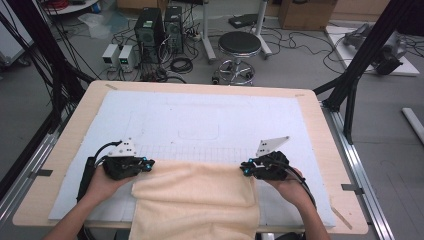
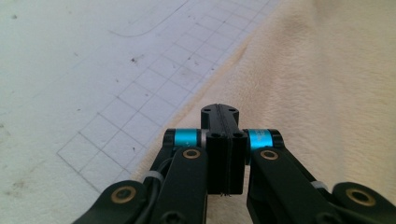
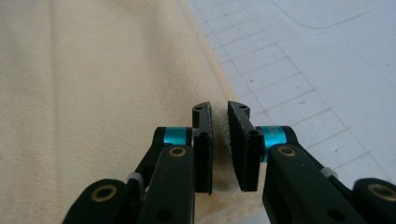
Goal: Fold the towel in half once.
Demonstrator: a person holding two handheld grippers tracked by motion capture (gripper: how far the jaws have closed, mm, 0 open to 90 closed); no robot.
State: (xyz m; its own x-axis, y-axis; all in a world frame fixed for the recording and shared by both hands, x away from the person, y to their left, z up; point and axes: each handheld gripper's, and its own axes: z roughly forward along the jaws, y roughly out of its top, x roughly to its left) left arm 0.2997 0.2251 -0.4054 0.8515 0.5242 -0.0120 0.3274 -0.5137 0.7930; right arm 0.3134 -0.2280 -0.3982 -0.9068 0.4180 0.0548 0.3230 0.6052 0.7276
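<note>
A cream towel (image 1: 195, 195) lies folded on the near half of the white mat (image 1: 200, 120) and hangs over the table's front edge. My left gripper (image 1: 150, 163) is at the towel's far left corner. In the left gripper view its jaws (image 2: 219, 112) are pressed together over the towel's edge (image 2: 317, 84), and I see no cloth between them. My right gripper (image 1: 243, 169) is at the towel's far right corner. Its jaws (image 3: 219, 112) stand a narrow gap apart just above the towel's edge (image 3: 93, 84), with nothing between the pads.
The mat carries a printed grid (image 2: 140, 107) and a drawn outline (image 1: 199, 134) beyond the towel. The wooden table (image 1: 320, 130) borders the mat on all sides. Behind it on the floor stand a black stool (image 1: 239, 47), computer towers (image 1: 149, 27) and cables. Black frame posts (image 1: 365, 55) rise at both sides.
</note>
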